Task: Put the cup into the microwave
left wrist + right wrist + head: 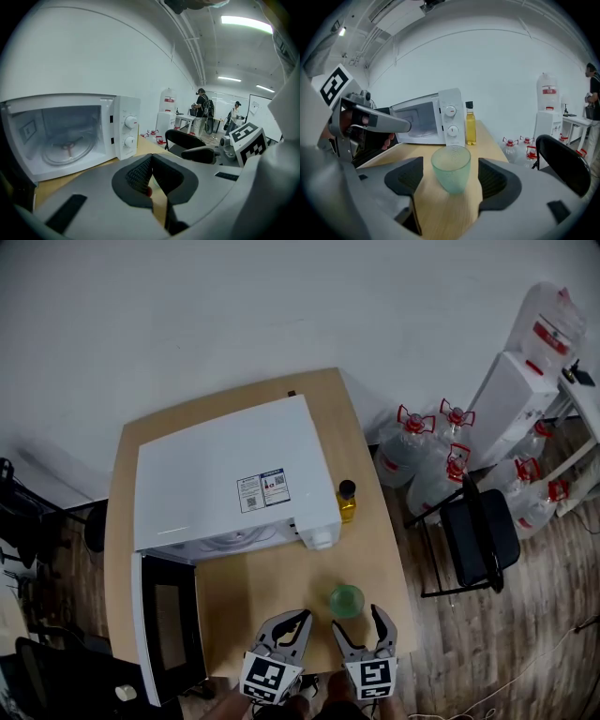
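One wooden surface (380,549) filled the middle of the head view and carried everything for the job. Most of its far and left part was taken up by a white microwave (225,474), its two round knobs (131,122) on the right of its front. The microwave's door (172,626) stood swung wide open toward the near left, and the glass turntable (65,146) showed inside the empty cavity. On the floor to the right of the surface stood a black chair (480,535), with a cluster of big water jugs (412,448) beyond it by the wall.

At the near edge, the left hand-held gripper (151,176) had its jaws pressed together with nothing between them; it pointed toward the microwave's front. Just beside it on the right, the right hand-held gripper (356,616) had its jaws spread wide, one on each side of the cup, with a clear gap at both pads so that neither touched the glass.

A bottle of yellow liquid (347,502) with a dark cap stood upright against the microwave's right side.

The green see-through cup (451,168) stood upright on the bare surface, outside the microwave, nearer than the bottle and to the right of the open door.
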